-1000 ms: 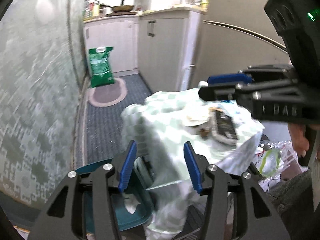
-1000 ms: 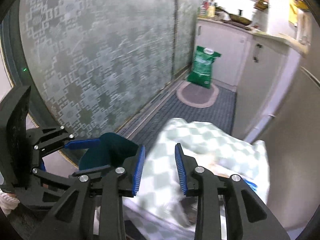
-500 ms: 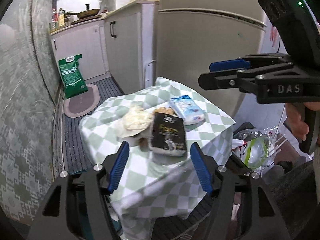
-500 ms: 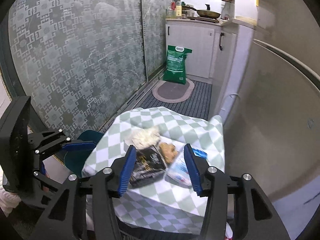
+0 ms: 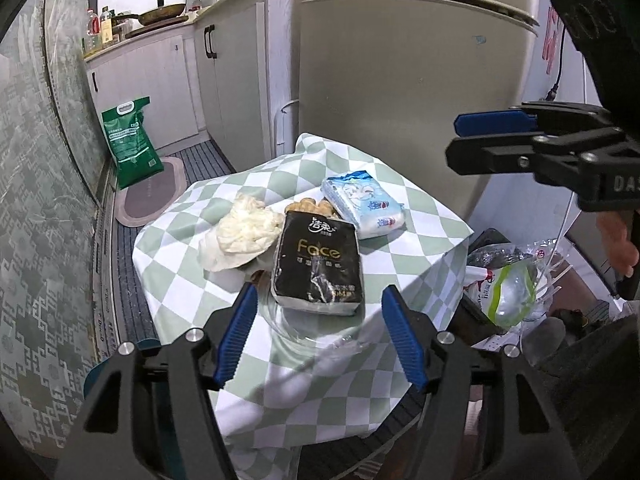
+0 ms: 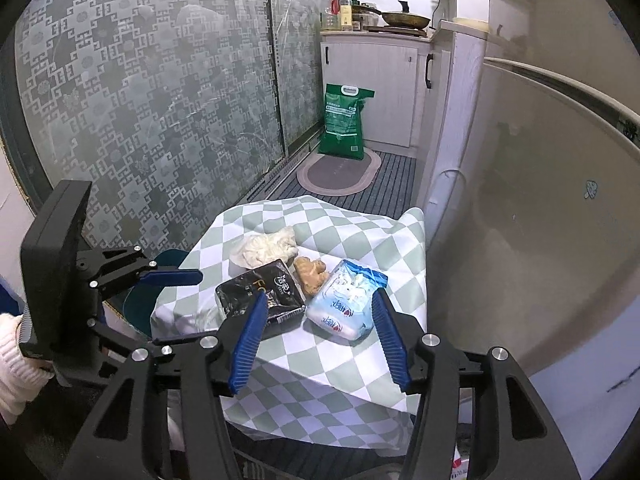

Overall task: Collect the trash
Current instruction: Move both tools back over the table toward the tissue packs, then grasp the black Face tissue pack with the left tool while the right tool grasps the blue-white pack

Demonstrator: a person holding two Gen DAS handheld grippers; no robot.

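Note:
A small table under a green-and-white checked cloth (image 5: 404, 208) holds a crumpled white paper wad (image 5: 246, 232), a black "Face" tissue pack (image 5: 318, 264), a piece of ginger (image 5: 310, 205) and a blue-white wet-wipe pack (image 5: 362, 202). A clear glass dish (image 5: 288, 320) sits under the black pack. My left gripper (image 5: 318, 338) is open and empty, above the table's near edge. My right gripper (image 6: 318, 344) is open and empty, hovering over the black pack (image 6: 260, 294) and the wipe pack (image 6: 346, 300). The paper wad (image 6: 266, 248) and ginger (image 6: 312, 274) lie beyond.
A teal bin (image 6: 158, 280) stands left of the table beside the patterned glass door (image 6: 140, 100). A fridge (image 5: 400, 80) is right behind the table. A plastic bag with a bottle (image 5: 508, 284) lies on the floor to the right. A green sack (image 5: 132, 144) and a mat (image 5: 150, 196) are farther back.
Both grippers have pulled back and risen, so the whole tabletop came into view. Both have opened wider. The blur has gone.

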